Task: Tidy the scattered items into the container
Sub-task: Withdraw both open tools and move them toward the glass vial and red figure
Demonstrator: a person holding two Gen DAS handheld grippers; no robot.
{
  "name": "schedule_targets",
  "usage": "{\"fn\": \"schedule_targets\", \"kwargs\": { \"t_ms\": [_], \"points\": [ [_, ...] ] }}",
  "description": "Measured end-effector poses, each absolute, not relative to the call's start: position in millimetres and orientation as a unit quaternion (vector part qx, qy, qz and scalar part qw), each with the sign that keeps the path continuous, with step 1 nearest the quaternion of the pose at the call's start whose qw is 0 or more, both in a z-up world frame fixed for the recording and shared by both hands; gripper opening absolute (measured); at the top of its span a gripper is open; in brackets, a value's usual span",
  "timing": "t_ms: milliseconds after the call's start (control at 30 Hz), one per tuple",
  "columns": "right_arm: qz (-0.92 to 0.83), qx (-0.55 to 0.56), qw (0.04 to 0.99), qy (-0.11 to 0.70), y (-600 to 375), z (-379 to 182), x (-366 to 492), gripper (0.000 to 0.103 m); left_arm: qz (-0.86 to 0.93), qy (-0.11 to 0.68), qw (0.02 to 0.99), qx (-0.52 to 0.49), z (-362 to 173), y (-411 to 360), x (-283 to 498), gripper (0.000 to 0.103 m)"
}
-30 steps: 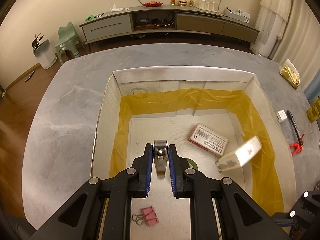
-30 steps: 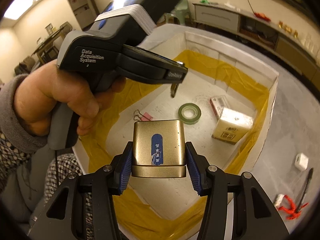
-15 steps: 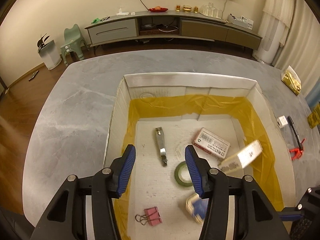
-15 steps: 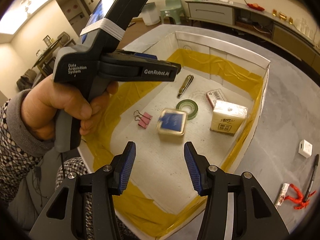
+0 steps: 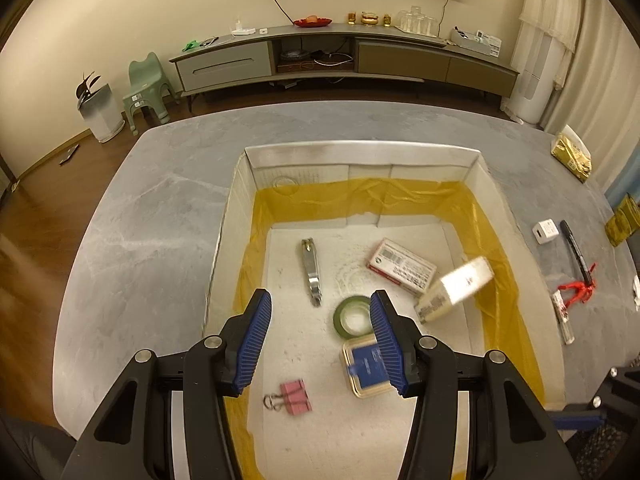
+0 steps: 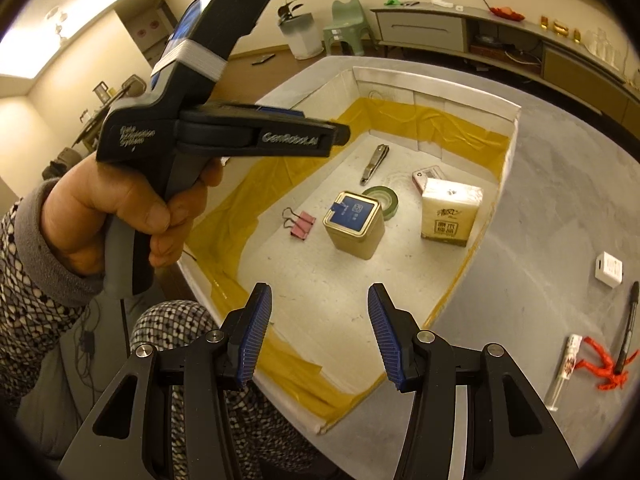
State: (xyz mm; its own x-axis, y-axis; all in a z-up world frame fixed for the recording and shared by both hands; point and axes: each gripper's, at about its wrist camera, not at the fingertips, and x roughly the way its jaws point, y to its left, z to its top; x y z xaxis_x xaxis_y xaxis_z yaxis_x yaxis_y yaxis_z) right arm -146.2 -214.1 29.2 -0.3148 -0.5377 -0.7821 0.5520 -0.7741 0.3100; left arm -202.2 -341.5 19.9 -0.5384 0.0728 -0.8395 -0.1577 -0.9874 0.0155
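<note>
On a grey stone table (image 5: 132, 216) in a living room, a white box (image 5: 360, 156) lined with yellow tape holds a gold tin (image 6: 354, 224), nail clipper (image 5: 311, 272), green tape roll (image 5: 353, 316), pink binder clip (image 5: 295, 397) and two packets. Both the left gripper (image 5: 320, 344) and right gripper (image 6: 318, 334) hang wide open and empty above it, while a marker (image 5: 575, 252) lies outside on the table.

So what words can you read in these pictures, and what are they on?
"GenRobot.AI": side of the left claw, blurred.
"Data Acquisition System": its handle, smeared, only just readable.
Tissue pack: Chinese characters, unreadable.
Gold tin label: too small.
Red and white box: barcode and print, too small.
</note>
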Motion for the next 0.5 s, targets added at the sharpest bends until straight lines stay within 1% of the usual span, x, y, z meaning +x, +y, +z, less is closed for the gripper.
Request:
{"fn": "schedule_targets", "kwargs": {
  "t_ms": [267, 500],
  "points": [
    [-0.821, 0.460, 0.336, -0.036, -184.2, 34.7, -131.5, 0.054, 0.869, 0.053, 0.077, -0.486, 24.7, -327.7, -167.7, 0.053],
    [-0.819, 0.448, 0.355, -0.039, -177.6, 39.7, -117.2, 0.054, 0.866, 0.058, 0.087, -0.489, 31.0, -312.1, -145.8, 0.053]
  ]
}}
